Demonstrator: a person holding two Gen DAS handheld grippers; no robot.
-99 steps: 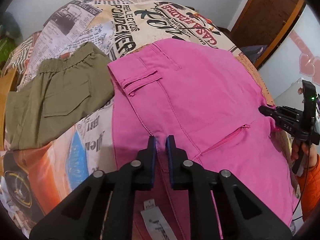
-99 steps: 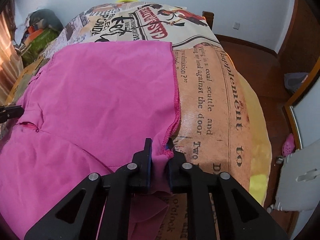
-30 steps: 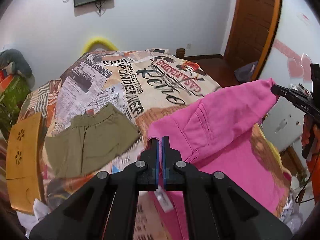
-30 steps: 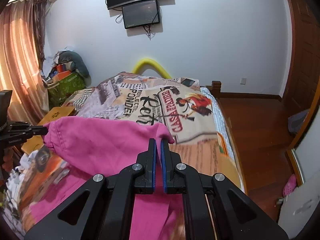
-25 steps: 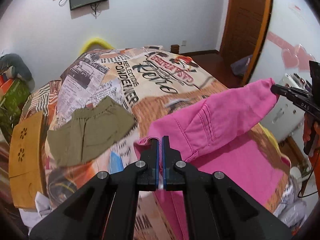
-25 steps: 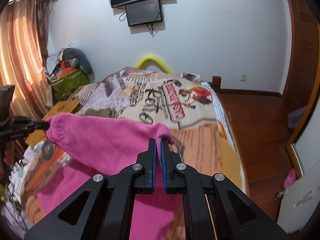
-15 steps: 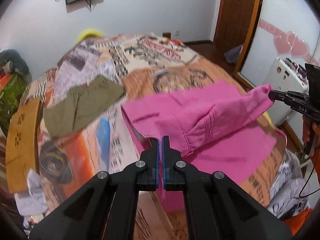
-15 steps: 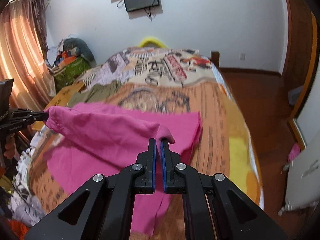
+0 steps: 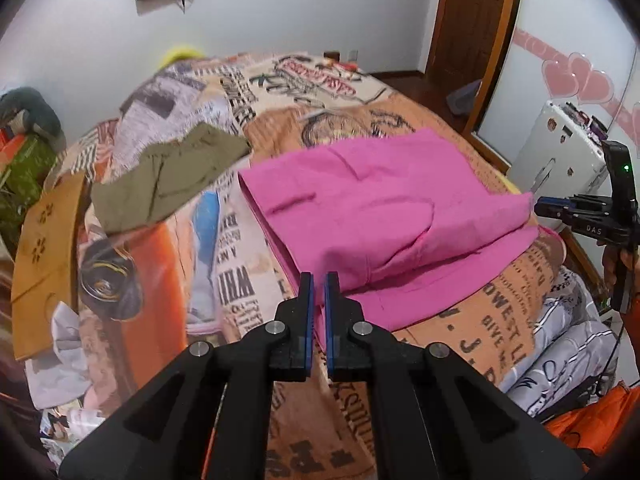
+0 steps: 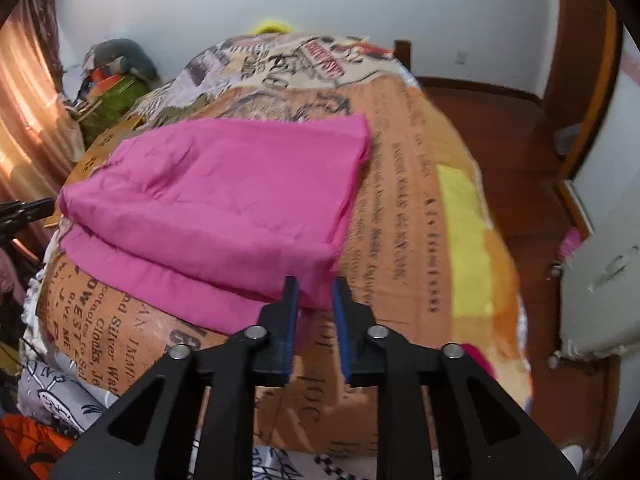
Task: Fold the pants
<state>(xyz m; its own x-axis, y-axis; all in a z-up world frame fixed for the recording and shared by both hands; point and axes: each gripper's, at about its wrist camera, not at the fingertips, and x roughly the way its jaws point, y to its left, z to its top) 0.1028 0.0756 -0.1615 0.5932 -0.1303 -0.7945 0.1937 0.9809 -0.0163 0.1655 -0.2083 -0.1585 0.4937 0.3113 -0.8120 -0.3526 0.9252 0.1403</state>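
Observation:
The pink pants [image 9: 380,208] lie folded over on themselves on the printed bedspread [image 9: 160,260], the top layer reaching almost to the near edge. My left gripper [image 9: 319,280] stands at the near left corner, jaws nearly together, with pink cloth in the thin gap. The jaws of my right gripper [image 10: 316,284] are opening; the near right corner of the pants [image 10: 224,200] lies loose between the pads, which do not press on it. Each gripper also shows at the other view's side: the right gripper [image 9: 560,210] and the left gripper [image 10: 28,210].
Olive shorts [image 9: 168,176] lie on the bed to the left of the pants. A wooden board [image 9: 44,248] leans at the bed's left side. A white appliance [image 9: 560,152] and a wooden door stand to the right. A hand [image 9: 612,256] with an orange sleeve holds the right gripper.
Both grippers carried the lifted pink edge down and toward the near side, laying it over the lower layer. The right jaws have parted; the left jaws show a thin gap.

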